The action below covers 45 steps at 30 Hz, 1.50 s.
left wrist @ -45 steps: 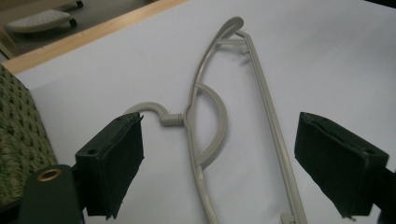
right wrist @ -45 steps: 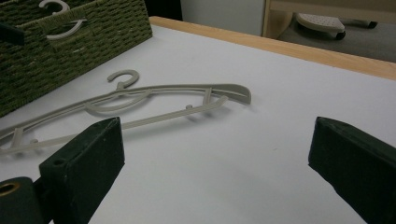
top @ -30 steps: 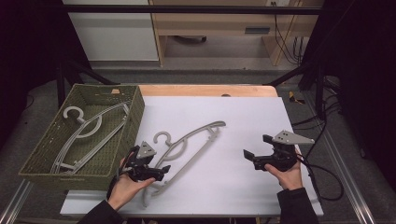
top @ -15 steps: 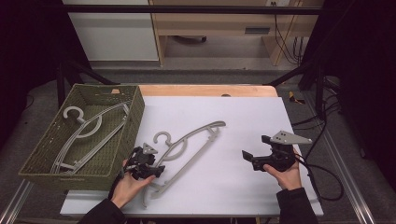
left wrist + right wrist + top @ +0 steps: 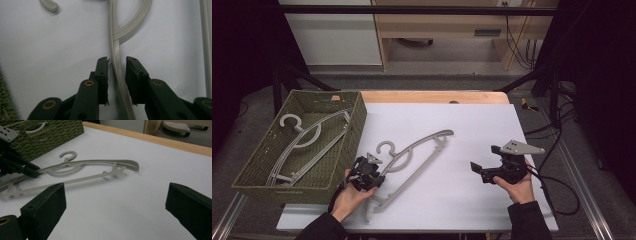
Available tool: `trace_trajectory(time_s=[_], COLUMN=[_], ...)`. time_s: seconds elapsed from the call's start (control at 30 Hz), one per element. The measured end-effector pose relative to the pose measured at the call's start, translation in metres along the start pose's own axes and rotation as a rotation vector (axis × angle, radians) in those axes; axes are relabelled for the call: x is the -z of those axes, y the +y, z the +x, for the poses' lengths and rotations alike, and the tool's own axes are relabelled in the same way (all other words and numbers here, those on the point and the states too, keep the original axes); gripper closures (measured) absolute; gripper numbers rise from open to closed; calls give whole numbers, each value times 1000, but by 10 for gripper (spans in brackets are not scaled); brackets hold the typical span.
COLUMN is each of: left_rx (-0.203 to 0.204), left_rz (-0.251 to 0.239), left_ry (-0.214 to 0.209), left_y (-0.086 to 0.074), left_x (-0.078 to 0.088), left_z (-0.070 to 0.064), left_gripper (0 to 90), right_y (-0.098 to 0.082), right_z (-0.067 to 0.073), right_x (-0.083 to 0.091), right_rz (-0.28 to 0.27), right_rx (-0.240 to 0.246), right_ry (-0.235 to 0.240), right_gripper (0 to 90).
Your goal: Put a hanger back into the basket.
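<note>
A pale grey plastic hanger (image 5: 422, 145) lies flat on the white table, hook toward the basket. My left gripper (image 5: 371, 172) sits over its lower left arm. In the left gripper view the jaws (image 5: 117, 62) have closed in on the hanger's thin bar (image 5: 117, 50) from both sides, with hardly any gap. My right gripper (image 5: 477, 172) is held low at the right of the table, wide open and holding nothing. The right gripper view (image 5: 115, 195) looks across at the hanger (image 5: 95, 162) and the left gripper (image 5: 27, 170).
A green woven basket (image 5: 357, 120) stands at the table's left edge, close to my left hand, with another grey hanger (image 5: 307, 140) inside it. A wooden strip (image 5: 437, 96) runs along the table's far edge. Bare white tabletop lies between the two grippers.
My left gripper has shifted a little to the right, onto the hanger's arm. The right gripper has stayed nearly still, and the hanger has not moved.
</note>
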<state>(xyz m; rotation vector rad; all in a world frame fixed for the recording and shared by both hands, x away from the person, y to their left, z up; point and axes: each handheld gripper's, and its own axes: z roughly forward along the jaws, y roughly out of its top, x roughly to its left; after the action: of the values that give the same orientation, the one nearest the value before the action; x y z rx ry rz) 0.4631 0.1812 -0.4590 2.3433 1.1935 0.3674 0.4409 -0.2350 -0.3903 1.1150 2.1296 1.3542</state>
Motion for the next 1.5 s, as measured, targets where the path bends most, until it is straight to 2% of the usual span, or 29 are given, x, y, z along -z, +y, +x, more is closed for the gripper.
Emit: trace_trajectory(time_s=[0.13,0.27,0.3,0.4,0.5,0.57,0.6,0.67,0.8,0.83,0.97,1.2,1.3,1.37,1.5], left_rx=[6,-38,-41,-43,-34,-55,-49,-71,-90,-84,-102,-128,-108,-110,-88], left_rz=[20,39,40,32,27,33,31,42,59,60,43,51,28,13,-51], left_ry=[-30,-6,1,11,-5,-44,-48,-42,-29,-30,-7,30,0,-11,-40], left_y=[0,2,2,1,1,0,0,0,0,-1,-3,-2,-4,-6,-6], left_x=[1,2,2,2,2,4,4,4,5,5,4,4,5,6,17], left_z=[1,-4,-5,-6,-4,-2,-3,-4,-5,-6,-9,-15,-10,-8,-5], left_gripper=[759,758,759,766,794,815,815,814,804,802,799,813,816,816,820], right_y=[0,0,0,0,0,0,0,0,0,0,0,2,1,1,0], right_z=[0,0,1,0,0,0,0,0,0,0,0,2,1,1,-1], right_x=[-1,-1,-2,-2,0,0,0,0,0,1,2,2,2,2,2], right_rz=[3,11,9,11,11,8,8,11,12,9,4,-2,2,3,3], right_rx=[-1,2,-8,3,4,-1,0,3,1,-1,-1,0,7,7,-2], right_ry=[1,4,7,7,8,5,5,6,7,7,7,13,13,14,11], right_gripper=[34,34,34,33,33,34,34,34,33,33,33,34,33,33,33])
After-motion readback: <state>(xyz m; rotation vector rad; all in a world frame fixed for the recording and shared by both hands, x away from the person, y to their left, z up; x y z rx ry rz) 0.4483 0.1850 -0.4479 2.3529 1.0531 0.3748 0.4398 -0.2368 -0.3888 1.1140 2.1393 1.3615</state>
